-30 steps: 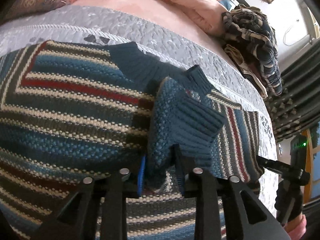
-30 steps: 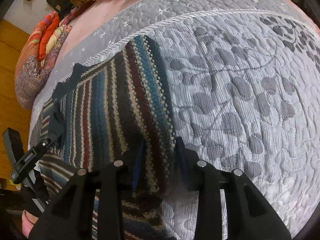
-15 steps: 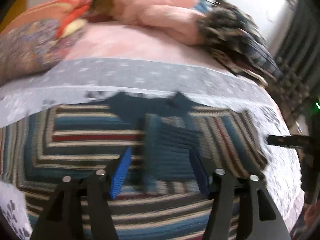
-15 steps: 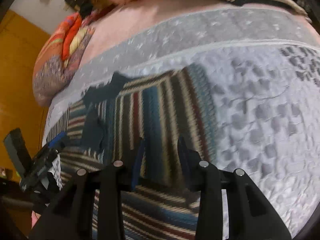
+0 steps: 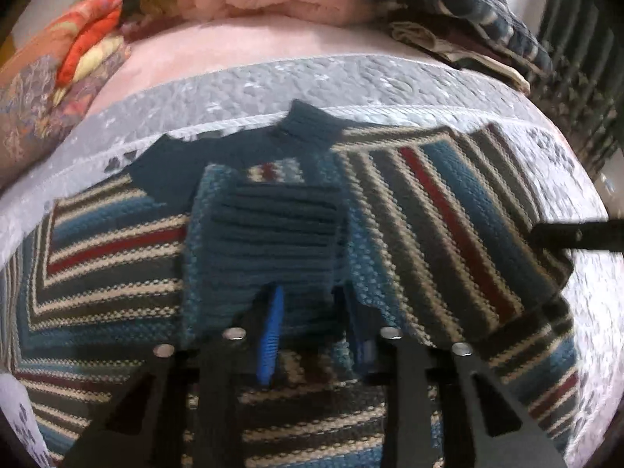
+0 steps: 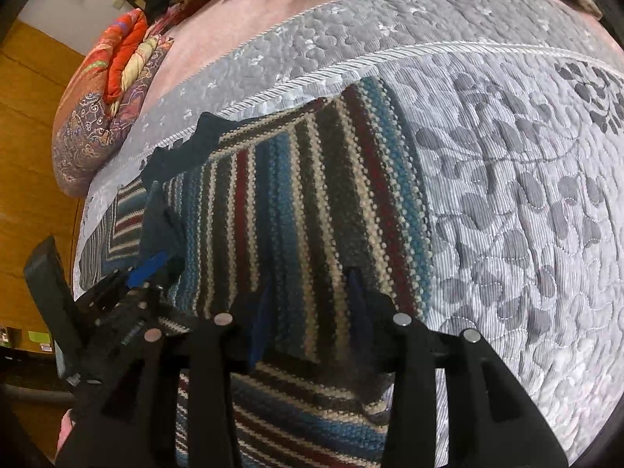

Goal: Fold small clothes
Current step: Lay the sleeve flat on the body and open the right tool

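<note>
Where half a second ago the left gripper (image 5: 312, 319) gaped wide above the sweater (image 5: 448, 210), its fingers are now narrowed around the ribbed blue cuff (image 5: 273, 226), so the sleeve fold continues. The right gripper (image 6: 308, 304) pinches the folded side edge. The chunky striped knit lies on the quilted grey bed (image 6: 526, 179).

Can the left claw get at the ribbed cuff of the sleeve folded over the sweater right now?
Probably yes. The ribbed cuff lies on top of the striped sweater, uncovered, directly ahead of the left claw; nothing sits between them.
</note>
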Demonstrator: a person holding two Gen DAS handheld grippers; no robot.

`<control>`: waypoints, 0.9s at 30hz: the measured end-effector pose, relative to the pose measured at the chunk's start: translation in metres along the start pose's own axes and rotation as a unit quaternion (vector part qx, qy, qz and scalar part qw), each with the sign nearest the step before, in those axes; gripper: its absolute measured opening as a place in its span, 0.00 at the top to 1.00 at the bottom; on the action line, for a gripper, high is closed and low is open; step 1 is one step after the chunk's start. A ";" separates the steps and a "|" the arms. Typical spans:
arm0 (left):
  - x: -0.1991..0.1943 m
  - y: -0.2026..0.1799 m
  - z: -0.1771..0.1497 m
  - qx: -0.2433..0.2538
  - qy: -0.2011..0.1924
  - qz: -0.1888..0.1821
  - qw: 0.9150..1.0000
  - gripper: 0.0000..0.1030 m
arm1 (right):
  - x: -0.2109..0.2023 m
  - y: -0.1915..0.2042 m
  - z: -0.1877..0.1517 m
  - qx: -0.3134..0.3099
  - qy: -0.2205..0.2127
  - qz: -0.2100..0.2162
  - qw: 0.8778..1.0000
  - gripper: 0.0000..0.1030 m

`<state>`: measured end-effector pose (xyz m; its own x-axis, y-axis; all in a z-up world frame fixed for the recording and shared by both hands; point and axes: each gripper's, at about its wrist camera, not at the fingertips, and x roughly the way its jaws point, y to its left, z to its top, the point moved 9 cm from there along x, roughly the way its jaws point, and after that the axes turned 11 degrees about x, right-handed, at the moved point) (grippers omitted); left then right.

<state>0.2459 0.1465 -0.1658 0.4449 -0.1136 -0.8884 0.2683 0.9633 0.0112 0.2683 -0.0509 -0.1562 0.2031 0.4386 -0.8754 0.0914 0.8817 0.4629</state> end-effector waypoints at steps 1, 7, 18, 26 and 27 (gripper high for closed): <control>-0.001 -0.001 0.002 -0.006 -0.005 -0.011 1.000 0.87 | -0.001 0.000 0.000 0.000 0.000 0.000 1.000 0.62; -0.046 0.016 0.010 0.004 -0.059 -0.005 0.998 0.95 | -0.003 -0.002 0.000 -0.002 -0.004 -0.001 1.000 0.61; -0.075 0.123 -0.019 -0.103 -0.068 -0.005 0.992 0.94 | 0.000 -0.001 0.001 -0.001 -0.007 -0.009 1.000 0.59; -0.078 0.187 -0.046 -0.189 -0.066 0.029 0.979 0.94 | -0.005 0.015 0.006 -0.015 -0.019 -0.015 1.000 0.58; -0.081 0.180 -0.041 -0.184 -0.074 0.023 0.980 0.94 | -0.008 0.022 0.007 -0.019 -0.023 -0.008 1.000 0.58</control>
<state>0.2233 0.3391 -0.1102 0.5749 -0.0767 -0.8146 -0.0684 0.9876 -0.1412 0.2760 -0.0358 -0.1379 0.2460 0.4170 -0.8750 0.0572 0.8949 0.4425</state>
